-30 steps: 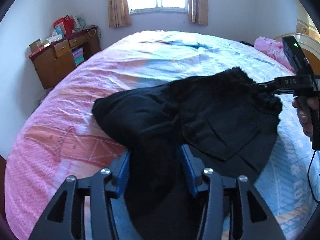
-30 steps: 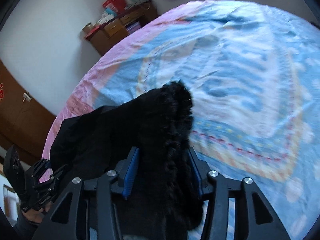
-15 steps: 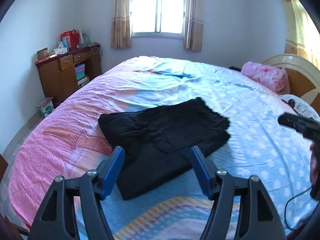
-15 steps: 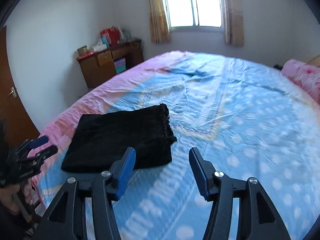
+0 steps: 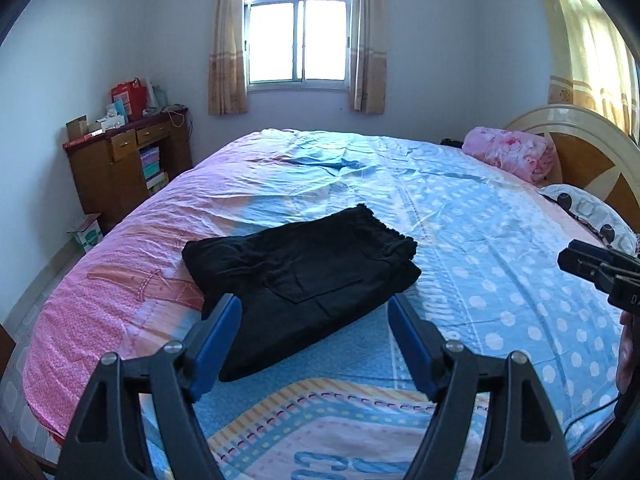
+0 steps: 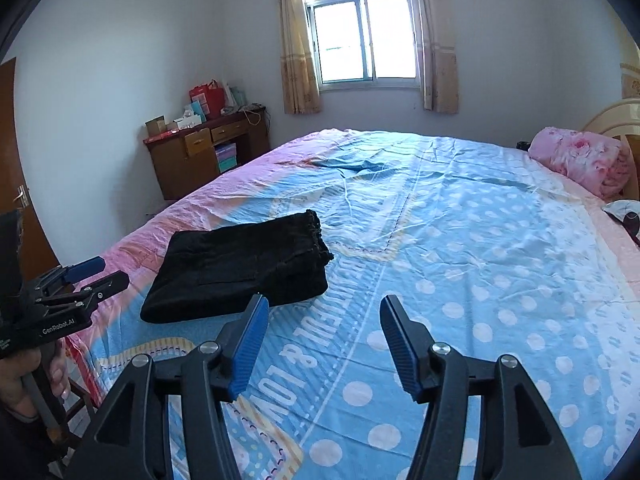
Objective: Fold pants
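The black pants (image 5: 304, 276) lie folded in a flat rectangle on the bed, with a back pocket on top; they also show in the right wrist view (image 6: 240, 266). My left gripper (image 5: 314, 310) is open and empty, held above the bed in front of the pants' near edge. My right gripper (image 6: 322, 308) is open and empty, raised above the bed to the right of the pants. Each gripper shows at the edge of the other's view, the right one (image 5: 600, 270) and the left one (image 6: 86, 276).
The bed (image 5: 480, 240) has a blue and pink patterned sheet. A rolled pink blanket (image 5: 508, 154) and a spotted pillow (image 5: 588, 216) lie by the headboard (image 5: 592, 148). A wooden desk (image 5: 124, 160) with boxes stands at the left wall under the window (image 5: 298, 44).
Both grippers have let go of the pants, opened, and pulled back and up. The pants now lie flat and folded on the bed.
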{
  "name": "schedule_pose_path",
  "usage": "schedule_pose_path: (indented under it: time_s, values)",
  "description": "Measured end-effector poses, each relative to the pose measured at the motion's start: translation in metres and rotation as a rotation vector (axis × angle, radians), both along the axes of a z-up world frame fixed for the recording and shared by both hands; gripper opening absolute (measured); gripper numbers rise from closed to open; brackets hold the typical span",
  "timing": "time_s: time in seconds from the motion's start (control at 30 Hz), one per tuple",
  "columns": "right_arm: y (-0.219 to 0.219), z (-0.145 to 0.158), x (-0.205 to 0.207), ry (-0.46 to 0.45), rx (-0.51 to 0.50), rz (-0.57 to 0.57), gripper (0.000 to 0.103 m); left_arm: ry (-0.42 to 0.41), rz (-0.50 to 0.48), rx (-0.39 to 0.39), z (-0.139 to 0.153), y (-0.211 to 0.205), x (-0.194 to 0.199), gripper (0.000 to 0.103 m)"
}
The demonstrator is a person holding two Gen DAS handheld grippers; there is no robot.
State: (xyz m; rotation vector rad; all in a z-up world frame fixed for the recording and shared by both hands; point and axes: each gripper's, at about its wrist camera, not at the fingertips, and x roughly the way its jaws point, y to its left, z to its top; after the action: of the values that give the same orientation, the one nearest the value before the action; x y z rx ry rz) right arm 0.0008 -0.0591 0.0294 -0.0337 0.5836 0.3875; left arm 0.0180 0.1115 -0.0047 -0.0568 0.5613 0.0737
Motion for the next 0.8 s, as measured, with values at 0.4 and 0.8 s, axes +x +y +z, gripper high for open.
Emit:
schedule_pose_path:
  time_s: [0.4,0.8]
  values:
    - [0.003,0.001,-0.01,-0.014,-0.01,0.006,0.06,-0.035,0.01,0.027,0.008,-0.003,-0.011,0.094]
    - [0.007,0.001,-0.016,-0.026,-0.015,0.017,0.06,-0.03,0.035,0.029,0.009,-0.002,-0.014,0.102]
